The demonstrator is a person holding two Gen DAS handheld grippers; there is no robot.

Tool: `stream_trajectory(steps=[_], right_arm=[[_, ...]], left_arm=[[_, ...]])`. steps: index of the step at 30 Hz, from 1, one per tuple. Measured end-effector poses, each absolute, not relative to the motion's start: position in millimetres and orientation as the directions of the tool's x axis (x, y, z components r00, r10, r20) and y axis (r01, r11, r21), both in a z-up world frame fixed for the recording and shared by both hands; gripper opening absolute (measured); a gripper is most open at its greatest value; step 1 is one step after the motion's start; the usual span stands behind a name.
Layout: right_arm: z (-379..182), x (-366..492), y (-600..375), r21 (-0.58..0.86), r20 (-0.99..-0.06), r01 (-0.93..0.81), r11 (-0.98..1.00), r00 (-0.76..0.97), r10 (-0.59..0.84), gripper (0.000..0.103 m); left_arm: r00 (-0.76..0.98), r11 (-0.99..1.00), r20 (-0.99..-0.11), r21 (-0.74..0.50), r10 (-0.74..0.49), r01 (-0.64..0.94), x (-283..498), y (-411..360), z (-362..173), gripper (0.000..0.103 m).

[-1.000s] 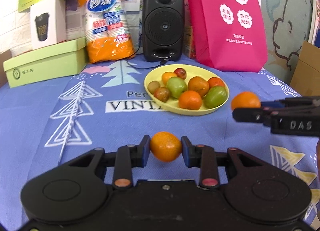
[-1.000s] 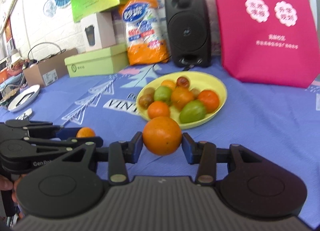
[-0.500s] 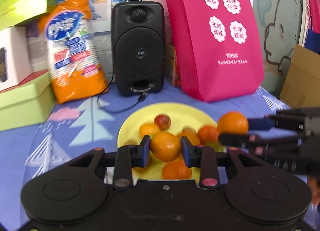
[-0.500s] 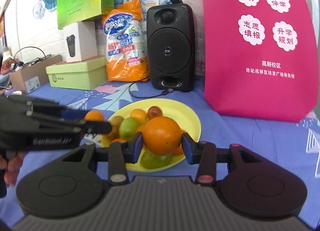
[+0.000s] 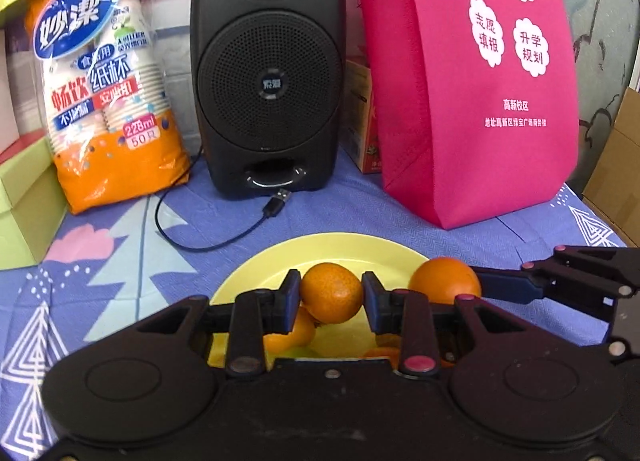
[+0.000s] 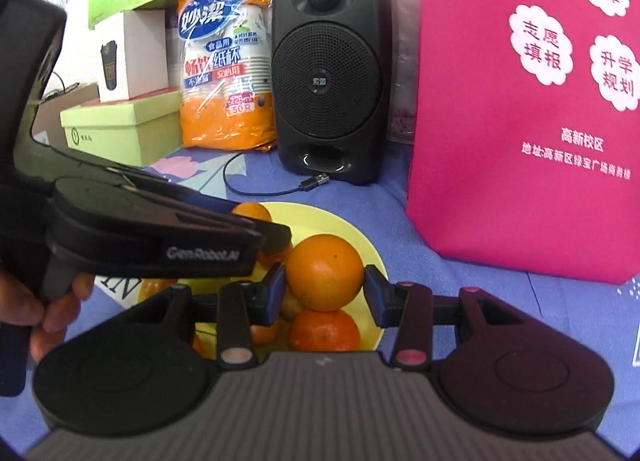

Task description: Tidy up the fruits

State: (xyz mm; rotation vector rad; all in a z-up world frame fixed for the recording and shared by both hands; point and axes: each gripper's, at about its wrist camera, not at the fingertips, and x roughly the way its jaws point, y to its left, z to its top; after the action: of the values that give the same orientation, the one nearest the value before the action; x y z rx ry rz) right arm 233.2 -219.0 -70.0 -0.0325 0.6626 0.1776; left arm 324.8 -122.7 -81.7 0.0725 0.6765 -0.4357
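Cluttered office or storeroom corner: counter (image 5: 100, 261) under blue printed cloth, speaker (image 5: 267, 65), paper-cup pack (image 5: 104, 81), pink tote bag (image 5: 472, 73) (Chinese print), stacked boxes (image 6: 124, 53).

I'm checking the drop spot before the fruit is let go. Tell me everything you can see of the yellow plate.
The round, smooth yellow plate, seemingly plastic with a shallow raised rim, lies flat on the blue patterned tablecloth, in front of the black speaker. It holds a pile of oranges and some greenish fruit, largely hidden by the grippers. The left gripper and right gripper each hold an orange above it. Its far part is bare.
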Motion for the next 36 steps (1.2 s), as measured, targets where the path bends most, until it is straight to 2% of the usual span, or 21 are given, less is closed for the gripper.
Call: stream_trajectory(steps=[3, 6, 8, 9, 13, 16, 21, 23, 28, 32, 36], right_arm=[[-72, 235, -217, 0.024, -0.614, -0.182, 0.983, 0.773, 0.158, 0.041], [-71, 234, -217, 0.024, -0.61, -0.185, 0.983, 0.776, 0.16, 0.042], [-69, 231, -217, 0.021, -0.61, -0.194, 0.981, 0.775, 0.166, 0.045], [-67, 229, -218, 0.017, -0.607, -0.194, 0.981, 0.778, 0.165, 0.046], [-61, 215, -221, 0.026, -0.593, -0.188, 0.982, 0.788, 0.167, 0.051], [-55, 200, -224, 0.048, -0.579, -0.175, 0.983, 0.798, 0.17, 0.058], [-44, 164, -225, 0.098, -0.536, -0.151, 0.984, 0.825, 0.18, 0.075], [-40, 149, -222, 0.111, -0.52, -0.147, 0.983, 0.834, 0.183, 0.079], [-32, 114, -211, 0.132, -0.497, -0.155, 0.979, 0.844, 0.2, 0.08], [-26, 93, -203, 0.122, -0.486, -0.154, 0.98, 0.852, 0.195, 0.088], [-23, 75, -197, 0.113, -0.491, -0.149, 0.982, 0.851, 0.185, 0.089]], left_arm=[[0.692, 0.907, -0.621, -0.078, -0.369, 0.414, 325, -123, -83, 0.033], [0.688, 0.908, -0.623, -0.09, -0.371, 0.409, 324, -121, -81, 0.043], [0.7, 0.917, -0.622, -0.078, -0.351, 0.39, 319, -118, -78, 0.073], [0.713, 0.92, -0.609, -0.075, -0.348, 0.385, 314, -115, -76, 0.077], [0.731, 0.923, -0.59, -0.065, -0.343, 0.38, 297, -106, -70, 0.081], [0.752, 0.933, -0.572, -0.071, -0.328, 0.353, 278, -97, -65, 0.102], [0.784, 0.949, -0.545, -0.078, -0.296, 0.304, 239, -80, -53, 0.103], [0.79, 0.956, -0.544, -0.086, -0.282, 0.282, 225, -73, -50, 0.103], [0.794, 0.964, -0.548, -0.116, -0.264, 0.241, 193, -57, -47, 0.103], [0.808, 0.973, -0.543, -0.09, -0.227, 0.212, 167, -50, -46, 0.103], [0.821, 0.981, -0.539, -0.072, -0.19, 0.18, 144, -42, -45, 0.103]])
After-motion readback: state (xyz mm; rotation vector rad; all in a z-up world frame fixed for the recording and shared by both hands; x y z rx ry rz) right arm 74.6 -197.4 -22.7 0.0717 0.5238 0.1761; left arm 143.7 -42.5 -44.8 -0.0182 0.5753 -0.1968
